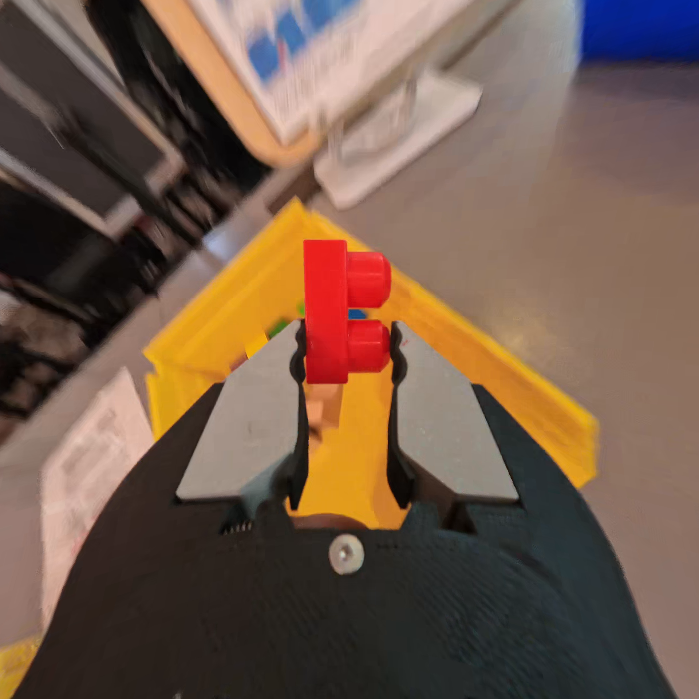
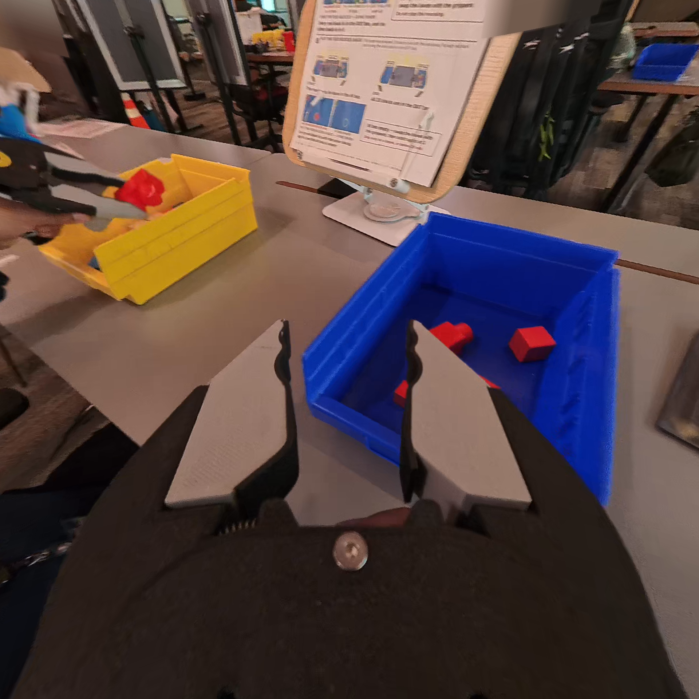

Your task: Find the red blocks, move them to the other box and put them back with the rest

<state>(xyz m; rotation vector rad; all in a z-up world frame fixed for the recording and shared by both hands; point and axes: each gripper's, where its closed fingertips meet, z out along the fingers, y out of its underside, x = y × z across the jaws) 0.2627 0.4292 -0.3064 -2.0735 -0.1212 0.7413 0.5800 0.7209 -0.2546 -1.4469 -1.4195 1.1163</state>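
The grey table (image 2: pixel 212 340) carries two bins. The blue box (image 2: pixel 378 340) sits toward the near right side, and the yellow box (image 2: pixel 181 242) stands well apart from it toward the far left side, turned at an angle. Behind them, at the far edge, a stand (image 2: pixel 382 215) holds a board with a printed sheet.

Inside the blue box lie loose red blocks: a plain cube (image 2: pixel 531 343), a studded piece (image 2: pixel 452 336), and another partly hidden behind the right claw's finger (image 2: pixel 401 393).

The left claw (image 1: pixel 347 350) is over the yellow box (image 1: pixel 234 302), pinching a red block (image 1: pixel 325 314) with two round studs. One pad presses the flat back of the plate, the other the tip of the lower stud; the upper half of the block sticks out past the fingertips. Other coloured pieces show dimly in the box below.

The right claw (image 2: pixel 348 350) hangs spread and empty over the near left corner of the blue box.

The block looks like hard, smooth, light plastic: stiff, unlikely to break, but slick. A grip across a rounded stud tip seems liable to let it pivot; taking hold across the flat plate sides would probably be steadier.
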